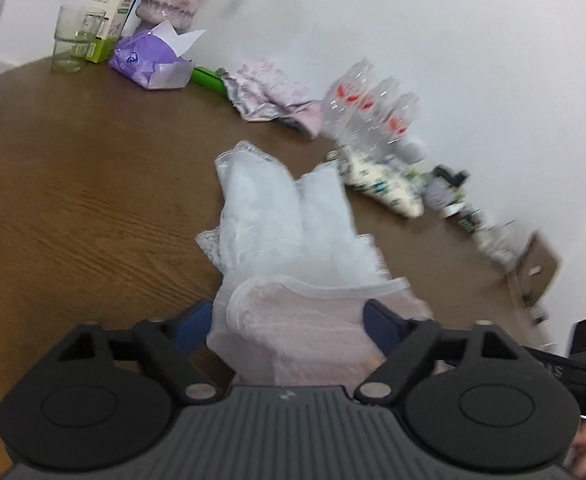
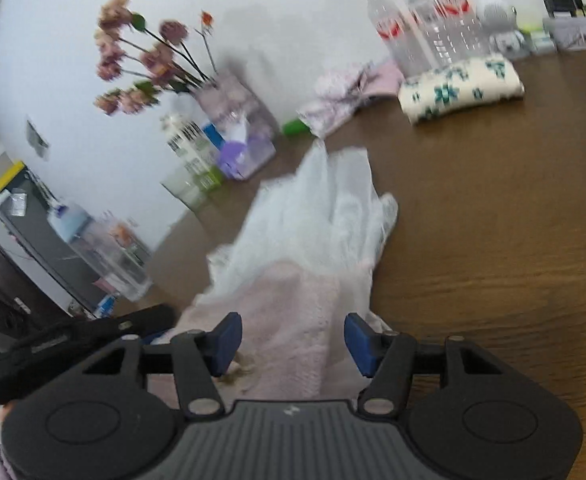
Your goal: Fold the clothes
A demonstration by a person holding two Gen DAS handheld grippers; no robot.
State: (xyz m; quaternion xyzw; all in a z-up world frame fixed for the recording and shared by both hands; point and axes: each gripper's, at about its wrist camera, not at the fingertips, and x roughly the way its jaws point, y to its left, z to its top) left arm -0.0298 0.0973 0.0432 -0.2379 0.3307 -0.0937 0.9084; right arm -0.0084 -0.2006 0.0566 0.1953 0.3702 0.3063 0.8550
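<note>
The garment (image 1: 293,240) lay mid-table (image 1: 73,200), away from the clutter along the far edge. Both the left gripper (image 1: 289,320) and right gripper (image 2: 291,340) stood open around its pink end, probably to take hold for a fold.

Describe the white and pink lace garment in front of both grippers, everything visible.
The lace garment is sheer white mesh with scalloped lace edging and a pale pink section nearest the cameras. It lies crumpled and bunched, not flat, on the brown wooden table. Its pink end sits between the open blue-padded fingers of the left gripper and the right gripper; whether either pad presses it is unclear. Motion blur hides finer detail.
</note>
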